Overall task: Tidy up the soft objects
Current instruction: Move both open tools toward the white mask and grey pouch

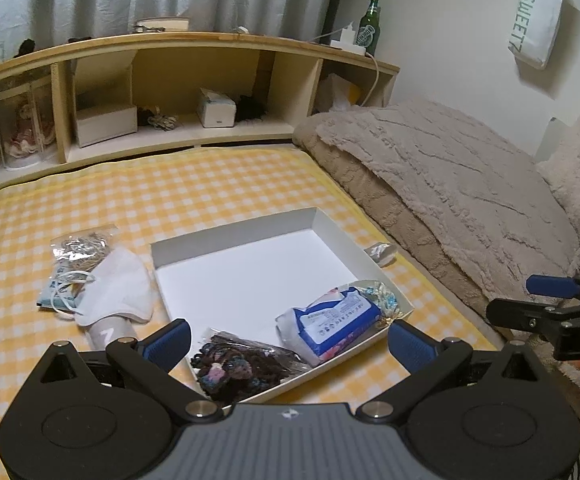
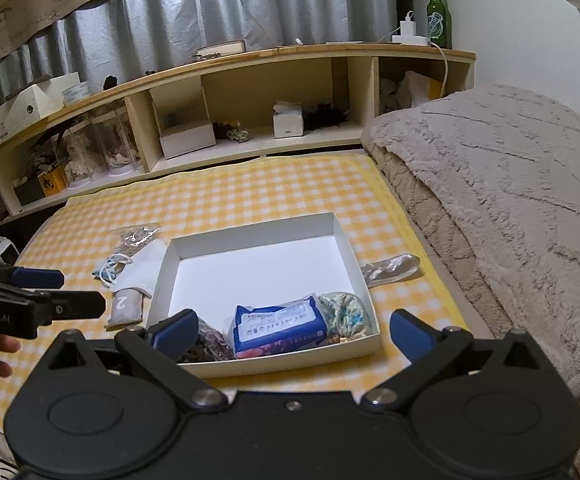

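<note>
A shallow white box (image 1: 234,280) (image 2: 258,268) lies on the yellow checked sheet. Along its near side lie a dark knitted item in a clear bag (image 1: 242,364) (image 2: 206,346), a blue wet-wipe pack (image 1: 330,320) (image 2: 278,322) and a floral bagged item (image 1: 384,300) (image 2: 344,314). Left of the box lie a white face mask (image 1: 118,284) (image 2: 138,268), a bag of twine (image 1: 82,246) (image 2: 136,236) and a grey pouch marked 2 (image 1: 110,334) (image 2: 124,304). A clear wrapper (image 1: 380,252) (image 2: 390,266) lies right of the box. My left gripper (image 1: 290,340) and right gripper (image 2: 290,330) are open and empty over the box's near edge.
A wooden shelf headboard (image 1: 194,80) (image 2: 250,92) with boxes, jars and a green bottle (image 1: 370,26) (image 2: 439,16) stands behind. A folded beige fleece blanket (image 1: 450,184) (image 2: 502,200) fills the right side of the bed.
</note>
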`<state>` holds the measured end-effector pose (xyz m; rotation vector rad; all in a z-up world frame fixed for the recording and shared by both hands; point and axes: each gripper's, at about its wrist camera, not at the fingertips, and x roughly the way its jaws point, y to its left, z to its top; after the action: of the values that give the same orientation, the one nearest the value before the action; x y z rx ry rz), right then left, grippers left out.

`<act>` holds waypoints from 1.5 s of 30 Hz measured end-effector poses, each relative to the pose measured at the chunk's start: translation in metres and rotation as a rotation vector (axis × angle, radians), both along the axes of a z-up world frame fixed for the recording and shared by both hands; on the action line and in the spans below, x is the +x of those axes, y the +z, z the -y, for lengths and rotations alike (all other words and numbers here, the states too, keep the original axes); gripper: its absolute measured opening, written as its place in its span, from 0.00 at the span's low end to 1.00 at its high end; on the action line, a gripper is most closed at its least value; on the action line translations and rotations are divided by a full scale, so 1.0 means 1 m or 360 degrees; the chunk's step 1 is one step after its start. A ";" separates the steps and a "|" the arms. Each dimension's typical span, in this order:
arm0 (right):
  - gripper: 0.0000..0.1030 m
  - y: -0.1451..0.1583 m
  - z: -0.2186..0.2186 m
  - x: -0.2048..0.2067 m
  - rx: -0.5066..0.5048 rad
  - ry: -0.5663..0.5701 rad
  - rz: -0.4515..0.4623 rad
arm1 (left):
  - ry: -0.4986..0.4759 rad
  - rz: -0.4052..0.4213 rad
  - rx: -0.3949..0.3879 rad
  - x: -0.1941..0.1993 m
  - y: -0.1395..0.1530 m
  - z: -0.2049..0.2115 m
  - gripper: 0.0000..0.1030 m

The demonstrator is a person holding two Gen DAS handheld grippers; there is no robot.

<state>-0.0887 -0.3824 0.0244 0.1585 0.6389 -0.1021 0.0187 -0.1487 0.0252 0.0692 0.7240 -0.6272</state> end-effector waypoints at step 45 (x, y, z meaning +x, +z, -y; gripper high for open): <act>1.00 -0.051 -0.167 0.169 0.0105 0.0481 0.0129 | 0.0611 0.0139 0.0084 0.147 -0.064 -0.163 1.00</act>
<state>0.0802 -0.2158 -0.0271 0.1276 0.5791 0.2157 0.1658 0.0145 -0.0384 0.0053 0.6474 -0.2370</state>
